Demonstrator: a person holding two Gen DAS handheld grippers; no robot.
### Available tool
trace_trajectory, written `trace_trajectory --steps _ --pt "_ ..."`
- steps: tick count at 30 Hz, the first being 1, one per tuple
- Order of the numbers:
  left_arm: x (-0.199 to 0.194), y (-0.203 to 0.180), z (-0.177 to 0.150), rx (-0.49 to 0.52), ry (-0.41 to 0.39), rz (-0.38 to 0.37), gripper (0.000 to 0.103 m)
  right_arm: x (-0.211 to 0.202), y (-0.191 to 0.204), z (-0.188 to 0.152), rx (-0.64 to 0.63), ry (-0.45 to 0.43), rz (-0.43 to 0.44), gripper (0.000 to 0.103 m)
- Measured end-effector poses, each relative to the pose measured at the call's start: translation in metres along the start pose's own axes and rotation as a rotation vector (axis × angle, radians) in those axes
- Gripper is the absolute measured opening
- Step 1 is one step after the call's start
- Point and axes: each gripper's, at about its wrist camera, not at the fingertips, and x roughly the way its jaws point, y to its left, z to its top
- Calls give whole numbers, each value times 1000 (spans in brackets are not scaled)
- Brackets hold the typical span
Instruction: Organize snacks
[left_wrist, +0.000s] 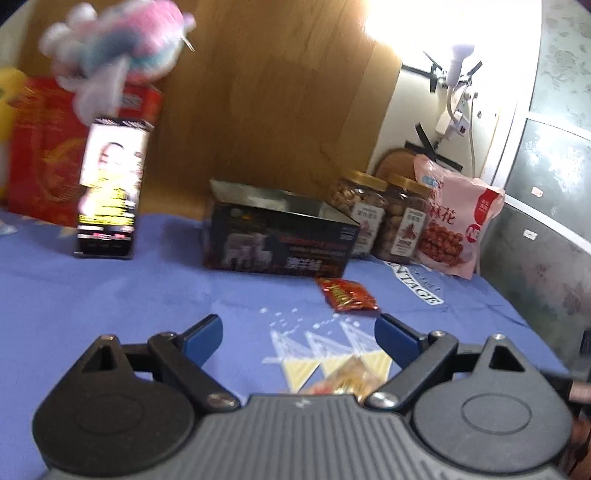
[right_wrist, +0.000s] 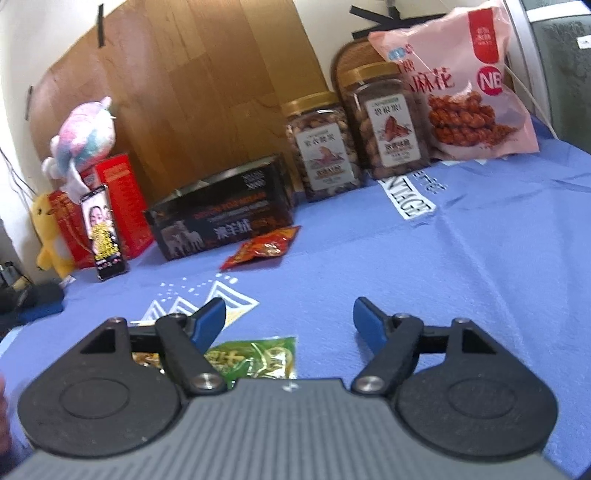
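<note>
The left gripper (left_wrist: 298, 330) hangs over the blue cloth (left_wrist: 110, 306) with its blue pads wide apart, and nothing is between them. A yellowish snack packet (left_wrist: 351, 380) lies on the cloth just under its near right part, half hidden by the gripper body. A little farther, ahead of the right pad, lies a red snack packet (left_wrist: 347, 295), flat on the cloth, just in front of the open black box (left_wrist: 277, 236) but apart from it.

The right gripper (right_wrist: 290, 321) also stands open with nothing held. A green snack packet (right_wrist: 258, 356) lies on the cloth below its left finger (part of it is covered by the gripper body), and a darker packet beside it is too hidden to tell.

At the far side, against the wooden board (right_wrist: 207, 85), two nut jars (right_wrist: 354, 136) with gold lids stand side by side, right of the black box. The pink bag (right_wrist: 465, 85) leans just right of them. On the far left stand a red carton (right_wrist: 122, 206) and a small tall box (right_wrist: 105, 232) — with a plush toy (right_wrist: 85, 140) sitting above.
</note>
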Motion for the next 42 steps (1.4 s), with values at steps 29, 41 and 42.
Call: trace_trajectory --steps 29,41,42 --pt "122 -29 -2 269 242 187 103 -5 -3 2 20 -19 6 82" --pt "113 -30 -9 267 213 203 103 0 1 3 2 14 4 83" --pt "113 -30 -10 268 213 203 103 1 1 3 2 21 1 83"
